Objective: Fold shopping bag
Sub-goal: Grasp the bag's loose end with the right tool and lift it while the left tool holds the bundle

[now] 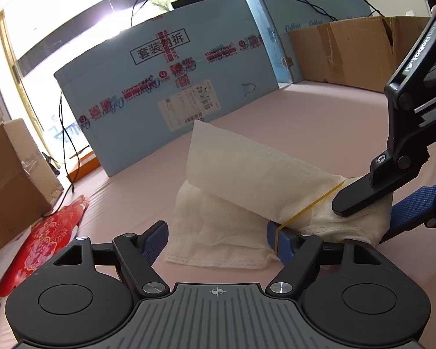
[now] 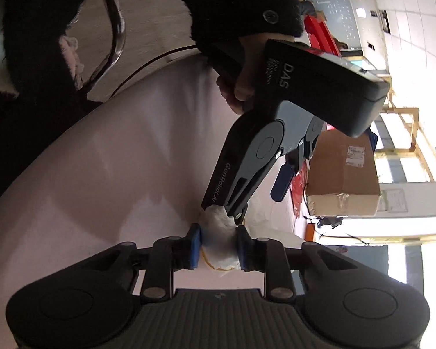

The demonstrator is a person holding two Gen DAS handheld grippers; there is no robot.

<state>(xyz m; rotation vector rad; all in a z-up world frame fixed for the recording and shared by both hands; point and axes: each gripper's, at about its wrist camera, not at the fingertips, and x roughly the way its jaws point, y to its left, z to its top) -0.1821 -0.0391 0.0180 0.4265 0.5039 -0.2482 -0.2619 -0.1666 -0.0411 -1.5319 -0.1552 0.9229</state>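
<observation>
Spreading across both views, a pale pink table [image 1: 305,110] carries my work, hemmed at its far edge by one long light-blue carton [image 1: 165,87] at twelve o'clock and one open brown carton [image 1: 348,55] at two o'clock. A second brown carton [image 1: 11,180] sits at nine o'clock, with one red patterned bag [image 1: 46,241] lying flat just beside it, in front of bright windows.

One white shopping bag [image 1: 247,180], rolled into a loose tube, lies at the centre of the table, with one yellow rubber band [image 1: 311,206] around its near end and hooked over my left tongs' right-hand finger. My left tongs [image 1: 218,238] stand wide apart, pressing on nothing, the bag's loose layers lying between the fingers. My right tongs [image 2: 219,247] are pinched on the bunched end of the bag, blue pads touching it on both sides.

Only the left camera shows the bag's whole length and the two far cartons. Only the right camera shows my hand [image 2: 241,87] in a dark fuzzy sleeve [image 2: 241,3] gripping the left handle, a tiled wall, and a chair's metal leg [image 2: 116,23] at eleven o'clock.
</observation>
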